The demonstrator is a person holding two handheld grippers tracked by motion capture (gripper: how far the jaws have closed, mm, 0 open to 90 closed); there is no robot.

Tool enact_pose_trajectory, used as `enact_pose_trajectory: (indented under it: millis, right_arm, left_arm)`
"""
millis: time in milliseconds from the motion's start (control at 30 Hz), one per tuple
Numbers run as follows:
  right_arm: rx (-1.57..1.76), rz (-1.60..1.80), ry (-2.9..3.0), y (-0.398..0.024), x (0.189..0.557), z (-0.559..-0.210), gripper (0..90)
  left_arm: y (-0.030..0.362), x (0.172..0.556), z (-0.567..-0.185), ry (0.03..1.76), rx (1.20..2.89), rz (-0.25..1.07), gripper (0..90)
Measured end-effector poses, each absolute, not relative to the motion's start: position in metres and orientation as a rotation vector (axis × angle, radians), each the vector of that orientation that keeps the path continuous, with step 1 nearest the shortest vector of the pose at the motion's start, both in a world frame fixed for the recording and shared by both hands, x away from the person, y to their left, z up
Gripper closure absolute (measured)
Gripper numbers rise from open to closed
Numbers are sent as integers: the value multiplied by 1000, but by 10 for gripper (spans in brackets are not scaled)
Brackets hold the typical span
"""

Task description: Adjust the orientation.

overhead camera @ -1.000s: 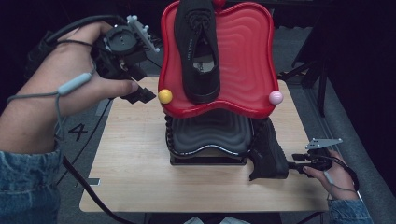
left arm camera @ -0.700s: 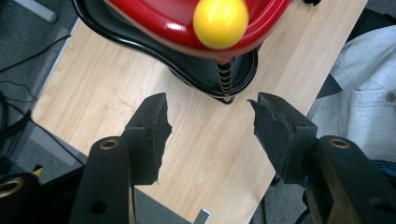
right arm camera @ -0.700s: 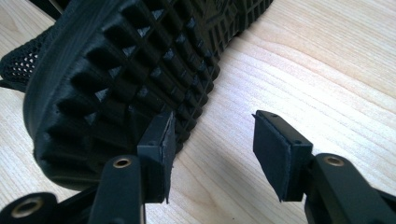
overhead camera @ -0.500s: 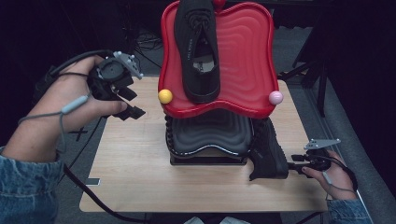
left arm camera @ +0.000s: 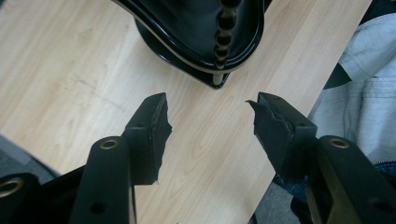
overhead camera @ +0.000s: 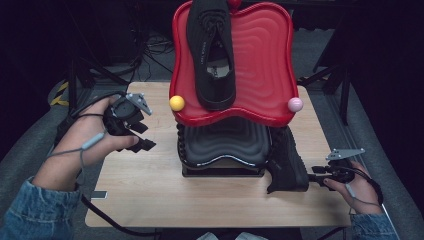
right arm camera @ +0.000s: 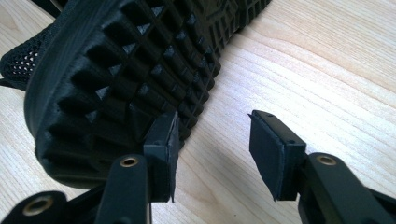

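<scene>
Right tongs (overhead camera: 315, 176) spread, just been narrowing, nothing pinched; black shoe (overhead camera: 287, 165) lies on its side on the counter (overhead camera: 150, 200), its studded sole touching one pad. Left tongs (overhead camera: 142, 145) spread, empty, pointing at the black stand (overhead camera: 225, 150) nearby.

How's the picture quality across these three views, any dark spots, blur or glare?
High view: lit table, surroundings nearly black, slightly soft. Left gripper view: wood grain sharp, glossy highlights on the black rack, near jaws soft. Right gripper view: bright and even, shoe sole treads crisp, jaws cast soft shadows.
</scene>
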State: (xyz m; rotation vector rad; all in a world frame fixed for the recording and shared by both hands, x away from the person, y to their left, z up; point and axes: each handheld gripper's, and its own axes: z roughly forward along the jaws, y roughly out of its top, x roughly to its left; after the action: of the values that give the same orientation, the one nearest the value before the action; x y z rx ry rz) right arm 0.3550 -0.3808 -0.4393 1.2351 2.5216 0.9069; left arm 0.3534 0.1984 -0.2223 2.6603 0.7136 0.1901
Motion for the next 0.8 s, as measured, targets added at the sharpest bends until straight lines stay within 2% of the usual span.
enact_pose_trajectory:
  millis: [400,600,800]
  right_arm:
    - [1246,907,2514,-382,353,-435,598]
    - [1280,941,2495,-381,351,-429,661]
    - [1278,940,2493,-380,349,-422,709]
  left_arm:
    - [205,360,-298,693,2616,75,460]
    - [207,357,-324,753,2623,38,459]
    - [215,355,-351,824,2543,53,452]
